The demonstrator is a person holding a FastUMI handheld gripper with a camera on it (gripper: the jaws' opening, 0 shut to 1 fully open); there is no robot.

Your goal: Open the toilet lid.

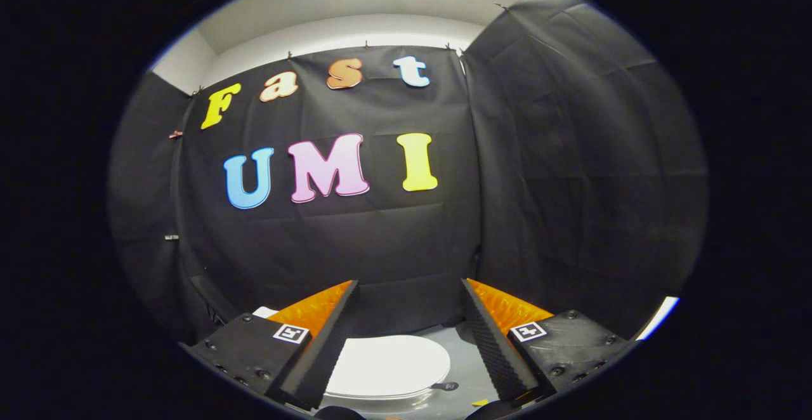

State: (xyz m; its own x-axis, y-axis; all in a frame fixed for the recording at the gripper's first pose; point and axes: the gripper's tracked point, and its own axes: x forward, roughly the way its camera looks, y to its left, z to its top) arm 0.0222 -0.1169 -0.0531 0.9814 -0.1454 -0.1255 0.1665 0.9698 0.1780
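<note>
Hovering well above the toilet, the gripper (409,344) is spread wide and grasps nothing. The lid (390,363) lies flat and closed between and beyond the 2 fingers, on a grey floor (466,369). It looks like stiff, smooth plastic, light but slippery, swinging on a rear hinge. The best hold is likely its free front rim, though which edge that is cannot be told.
</note>
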